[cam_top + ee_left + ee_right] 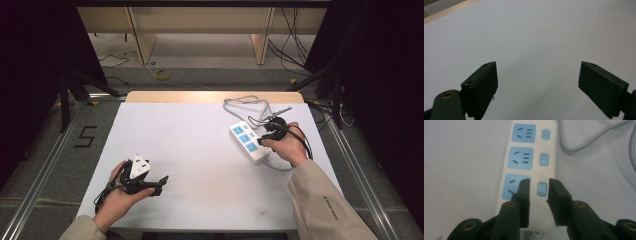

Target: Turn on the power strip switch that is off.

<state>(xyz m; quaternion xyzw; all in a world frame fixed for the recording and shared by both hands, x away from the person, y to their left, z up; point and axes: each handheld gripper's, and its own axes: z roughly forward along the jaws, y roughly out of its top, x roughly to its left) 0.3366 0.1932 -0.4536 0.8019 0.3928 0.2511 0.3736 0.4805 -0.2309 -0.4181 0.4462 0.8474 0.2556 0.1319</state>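
high view first: white power strip (248, 141) lies at the right side of the table (200, 165), slanted, with its grey cord (245, 104) looping off toward the far edge. right gripper (261, 139) sits right over the near end of the strip, hand wrapped around it. right gripper view is way clearer: the jaws are a little apart, straddling the blue switch (542, 189) next to the nearest socket, pads not squeezing it, nothing pinched. all three little red lights beside the switches glow. left gripper (161, 182) hangs out over bare table at the near left, well apart from the strip, and the left gripper view has its jaws spread wide with nothing between them.
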